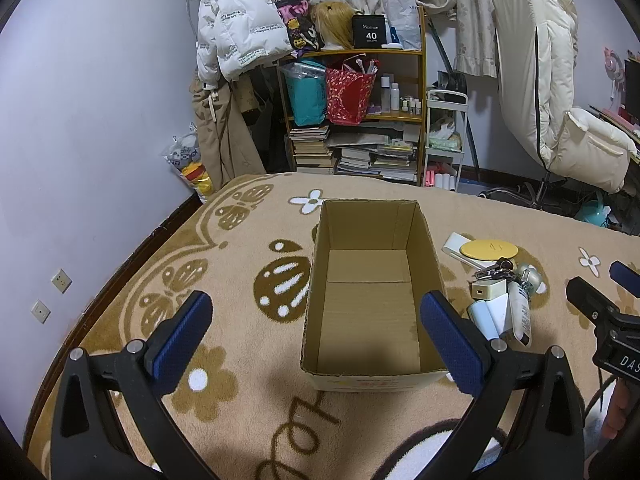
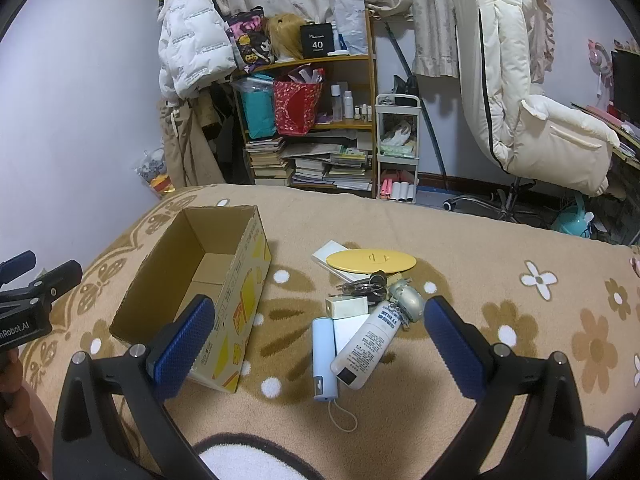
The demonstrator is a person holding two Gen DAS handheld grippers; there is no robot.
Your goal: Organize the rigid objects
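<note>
**Open carton and a heap of small items on a patterned blanket**

At the far left, the left gripper (image 1: 316, 330) hovers over the tan fleece blanket (image 1: 224, 264), its blue ribbed fingers (image 1: 182, 336) spread wide and holding nothing. Between them sits the cardboard box (image 1: 368, 304), open-topped and empty, its corrugated floor showing a seam; its outer side carries yellow print in the right wrist view.

Just to the right of the box lies the pile of rigid things, touching and partly overlapping. At the back, a yellow oval lid (image 2: 371, 261) rests on a flat white case (image 2: 331, 256). Next comes a bunch of keys (image 2: 366, 287), then a small cream block (image 2: 347, 307) and a rounded silver object (image 2: 407, 300), hard to identify. Nearest lie a pale blue cylinder (image 2: 324, 354) with a looped cord and a white printed bottle (image 2: 370, 346), tilted across a white card mostly hidden beneath it.

The right gripper (image 2: 320, 350) hangs above this pile, fingers (image 2: 456, 346) equally wide apart and empty. Nothing lies between pile and box.

Beyond the blanket's edge stand a cluttered wooden shelf (image 2: 320, 120) and a cream padded chair (image 2: 532, 92).
</note>
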